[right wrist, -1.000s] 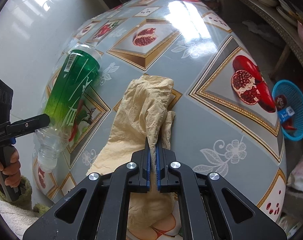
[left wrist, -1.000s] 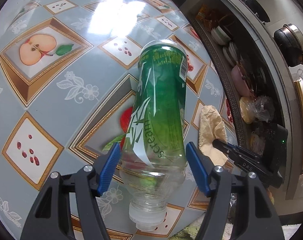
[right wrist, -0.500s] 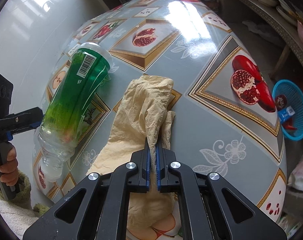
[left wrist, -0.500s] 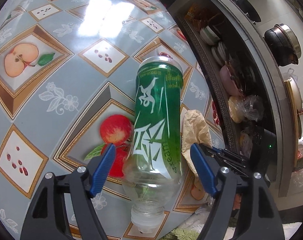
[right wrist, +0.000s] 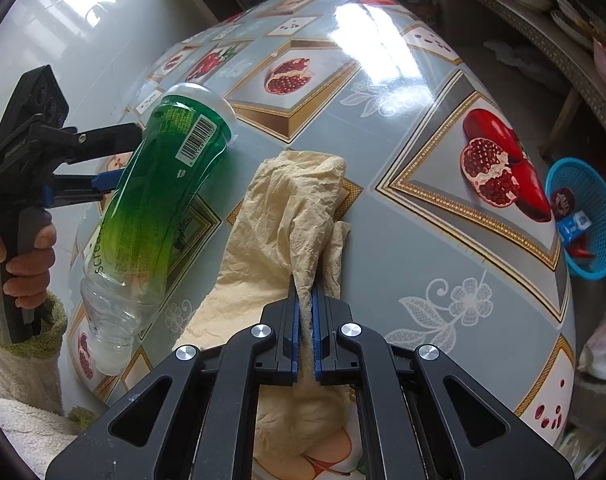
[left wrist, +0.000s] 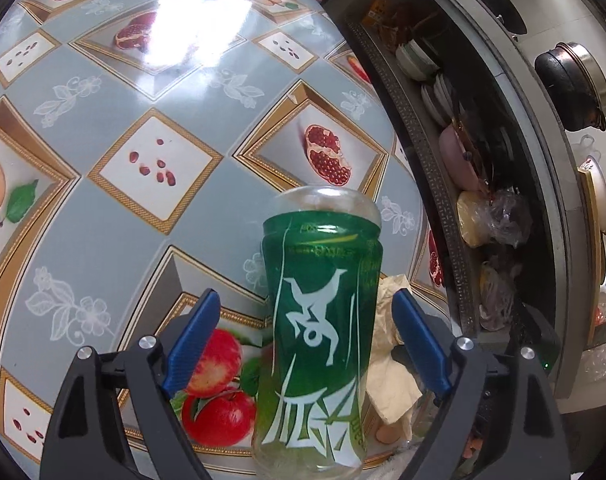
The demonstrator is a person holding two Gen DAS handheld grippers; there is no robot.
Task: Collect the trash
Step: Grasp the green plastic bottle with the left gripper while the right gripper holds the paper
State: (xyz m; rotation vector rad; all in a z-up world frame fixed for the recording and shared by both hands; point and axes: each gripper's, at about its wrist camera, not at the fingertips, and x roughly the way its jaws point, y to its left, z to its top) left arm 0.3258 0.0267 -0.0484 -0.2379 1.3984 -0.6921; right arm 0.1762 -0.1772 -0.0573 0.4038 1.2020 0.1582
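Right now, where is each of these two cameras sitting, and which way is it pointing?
Left wrist view: sits on the left gripper, looking along its open blue fingers at a green plastic bottle and the fruit-patterned table.
Right wrist view: sits on the right gripper, shut on a crumpled beige paper; the person's left hand shows at the left edge.
Shared: bottle, paper and table.

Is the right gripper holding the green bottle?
No, the right gripper is shut on the beige paper; the green bottle is by the left gripper.
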